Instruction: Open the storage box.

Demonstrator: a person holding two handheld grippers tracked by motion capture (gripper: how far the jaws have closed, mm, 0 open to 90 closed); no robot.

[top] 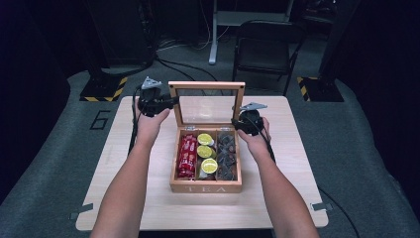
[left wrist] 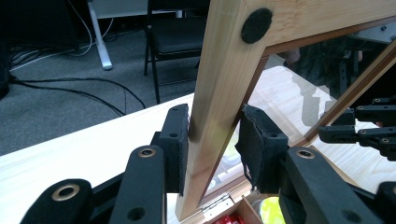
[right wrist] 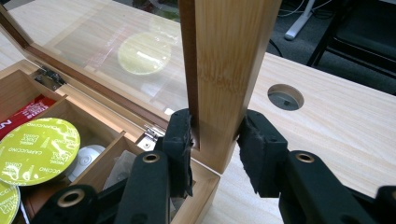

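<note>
A wooden tea box (top: 206, 187) stands in the middle of the table with its glass lid (top: 206, 85) raised upright. My left gripper (top: 171, 102) is shut on the lid's left frame post (left wrist: 219, 70), with both pads pressed against the wood. My right gripper (top: 237, 123) is shut on the lid's right frame post (right wrist: 229, 56), low down near the hinge (right wrist: 150, 133). The box's three compartments hold red packets (top: 186, 156), yellow-green capsules (top: 208, 165) and dark wrapped items (top: 227, 153).
The light wooden table (top: 148, 208) has bare surface around the box and a round cable hole (right wrist: 286, 97) at its far right. A black chair (top: 265, 47) and stand bases with hazard tape (top: 104, 89) are on the floor behind.
</note>
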